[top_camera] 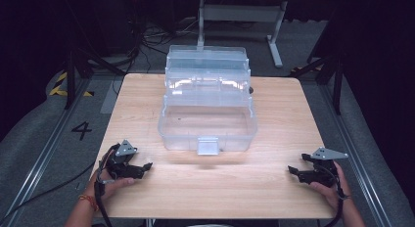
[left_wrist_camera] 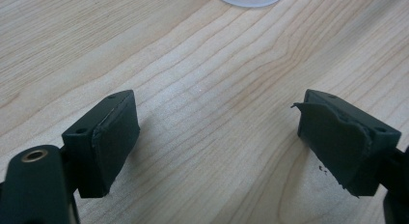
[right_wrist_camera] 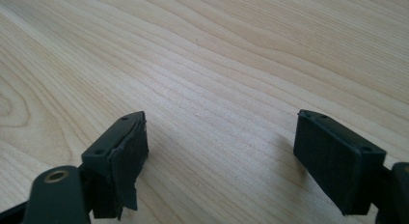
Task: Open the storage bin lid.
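Left tool [top_camera: 145, 166] sits low at the near left of the table [top_camera: 274, 104], held by the person's left hand [top_camera: 110, 183]; jaws spread wide, nothing between them. Grey three-cornered plate on top, black cable trailing off the near edge. High view gives the whole layout. The left gripper view gives close detail instead: two black blocky jaws with dark rubbery pads [left_wrist_camera: 113, 142], the right-hand pad torn and ragged along its edge, bare wood grain in the gap, and a pale rounded bit of the box's plastic at the top edge.

Centre: clear plastic tool box [top_camera: 208, 102], lid swung open toward the far side, tiered trays fanned out above a deep rectangular bottom bin. Translucent, glossy, rounded corners, a grey-white latch tab on the near wall. It stands mid-table, reaching toward the far edge, well apart from both tools. Bottom bin looks empty apart from a tiny dark speck; tray contents too hazy to tell.

Table is light wood laminate, square with rounded corners, matte, strong wavy grain in both gripper views.

Right tool [top_camera: 292, 170] at the near right, in the person's right hand [top_camera: 330, 190], pointing inward toward the middle; jaws spread, gripping nothing. The right gripper view shows its black pads [right_wrist_camera: 333, 159], left one frayed at the bottom corner, right one smooth and intact, only wood between.
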The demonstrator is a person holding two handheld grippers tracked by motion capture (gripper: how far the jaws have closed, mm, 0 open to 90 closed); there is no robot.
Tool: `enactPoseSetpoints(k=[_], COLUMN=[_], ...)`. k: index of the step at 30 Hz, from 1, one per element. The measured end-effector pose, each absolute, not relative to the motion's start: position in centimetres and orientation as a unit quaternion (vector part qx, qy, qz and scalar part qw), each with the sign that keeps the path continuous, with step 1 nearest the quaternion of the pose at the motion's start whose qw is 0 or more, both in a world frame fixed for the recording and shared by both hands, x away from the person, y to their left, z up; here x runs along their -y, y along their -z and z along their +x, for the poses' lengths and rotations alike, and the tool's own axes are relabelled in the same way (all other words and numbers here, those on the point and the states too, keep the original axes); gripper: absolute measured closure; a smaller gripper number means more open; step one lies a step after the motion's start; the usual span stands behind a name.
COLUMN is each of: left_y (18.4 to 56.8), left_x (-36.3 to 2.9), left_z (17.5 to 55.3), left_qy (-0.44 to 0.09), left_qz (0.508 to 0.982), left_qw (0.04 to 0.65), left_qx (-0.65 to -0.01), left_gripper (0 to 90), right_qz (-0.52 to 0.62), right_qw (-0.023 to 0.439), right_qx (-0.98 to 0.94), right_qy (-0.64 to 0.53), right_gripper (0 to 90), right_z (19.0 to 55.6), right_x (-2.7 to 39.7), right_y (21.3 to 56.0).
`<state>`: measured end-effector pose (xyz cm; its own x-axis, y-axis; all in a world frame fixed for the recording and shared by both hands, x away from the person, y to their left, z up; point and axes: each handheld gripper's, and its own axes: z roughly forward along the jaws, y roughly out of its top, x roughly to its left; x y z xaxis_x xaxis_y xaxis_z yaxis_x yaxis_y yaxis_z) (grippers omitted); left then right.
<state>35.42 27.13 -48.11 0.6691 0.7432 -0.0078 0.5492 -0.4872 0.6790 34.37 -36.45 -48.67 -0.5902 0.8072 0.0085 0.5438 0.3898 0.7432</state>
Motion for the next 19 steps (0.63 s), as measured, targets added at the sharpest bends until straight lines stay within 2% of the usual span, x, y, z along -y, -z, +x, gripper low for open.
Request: enactPoseSetpoints(k=[19], left_y=[48.12], left_x=[-27.12], left_z=[35.41], left_qy=[-0.142], left_qz=[0.850], left_qw=[0.335], left_qx=[-0.381], left_gripper=[14.9], right_qz=[0.417], right_qw=[0.184], right_qx=[-0.812], right_qy=[-0.364], right_gripper=[19.8], right_z=[34.32], right_x=[36.49], right_y=[48.67])
